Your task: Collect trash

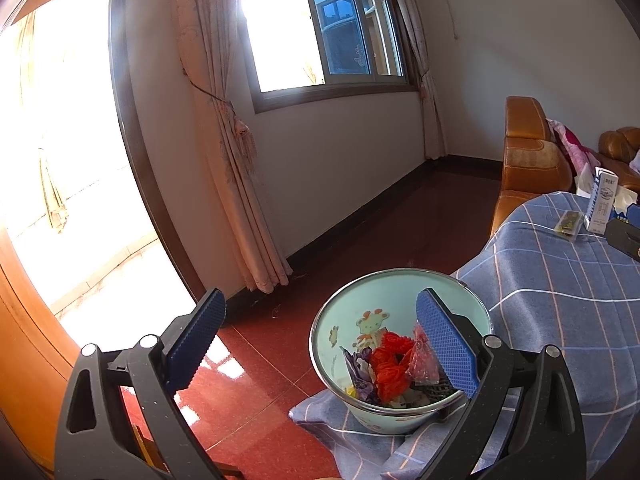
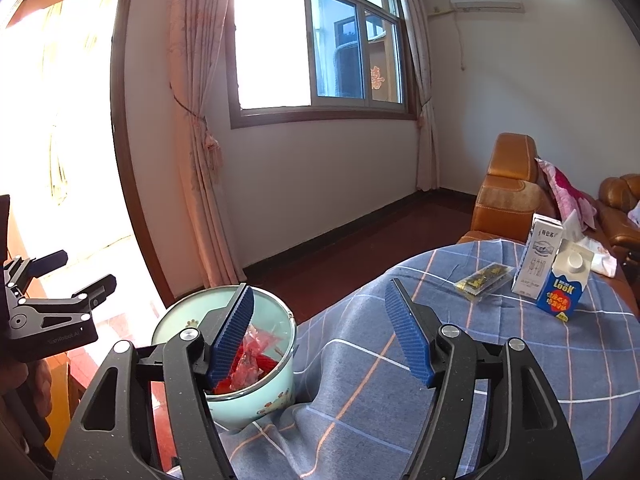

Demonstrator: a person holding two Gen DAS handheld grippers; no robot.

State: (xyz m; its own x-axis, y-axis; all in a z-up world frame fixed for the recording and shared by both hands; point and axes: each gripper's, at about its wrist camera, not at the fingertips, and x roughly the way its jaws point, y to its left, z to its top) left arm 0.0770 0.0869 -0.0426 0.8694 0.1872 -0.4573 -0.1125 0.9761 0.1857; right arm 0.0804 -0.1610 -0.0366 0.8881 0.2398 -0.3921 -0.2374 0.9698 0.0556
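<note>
Gaping ridged-padded right hand-held gripper [image 2: 320,312], left hand-held gripper [image 1: 320,320] released, round enamel bin [image 1: 400,416].

Hard daylight poured in from the doorway [image 1: 80,140] at nine o'clock and the window [image 2: 276,48] at twelve o'clock, both blown out to pure white. Glare streaked the polished red floor [image 1: 224,364] in the left wrist view. The far wall sat in softer, even light. Fisheye bending curved the door frame, and dark vignetting cut the corners. Focus was sharp throughout, with no motion blur.
</note>
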